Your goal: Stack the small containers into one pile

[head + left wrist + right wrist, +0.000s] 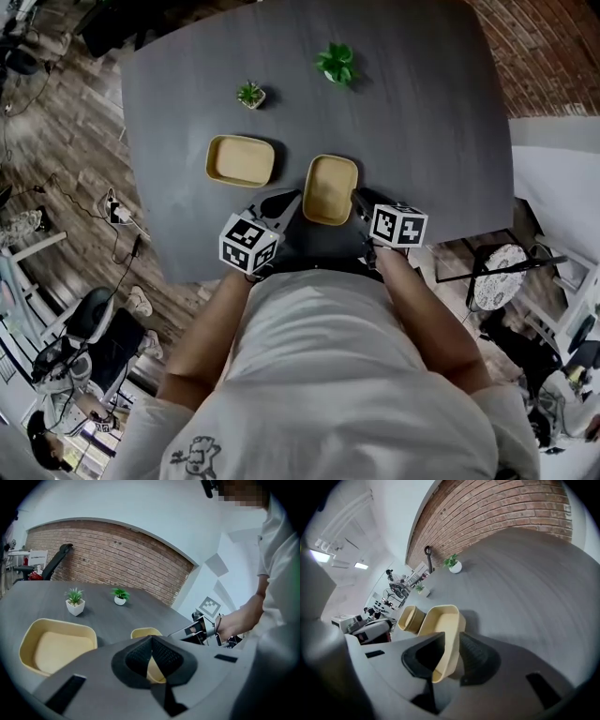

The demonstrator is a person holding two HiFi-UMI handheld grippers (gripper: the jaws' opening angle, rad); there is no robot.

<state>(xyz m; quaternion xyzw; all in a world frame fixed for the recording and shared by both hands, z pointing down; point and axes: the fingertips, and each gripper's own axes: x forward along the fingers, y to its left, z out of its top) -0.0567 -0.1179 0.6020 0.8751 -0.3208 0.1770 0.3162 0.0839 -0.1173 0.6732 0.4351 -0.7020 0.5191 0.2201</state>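
Observation:
Two shallow yellow containers are on the dark grey table point(422, 122). The left container point(240, 160) point(51, 646) lies flat and free. My right gripper point(357, 200) point(447, 660) is shut on the near right rim of the right container point(330, 187) point(440, 625), whose wall runs between the pads. This container looks tipped up in the right gripper view. My left gripper point(284, 202) point(151, 641) is just left of that container, fingertips meeting with nothing between them. A bit of the yellow container point(144, 632) shows beyond the jaws.
Two small potted plants point(250, 95) point(337, 64) stand further back on the table. The table's near edge runs right under both grippers. A brick wall point(117, 559) lies beyond the far side. A stool point(497, 272) stands at the right, off the table.

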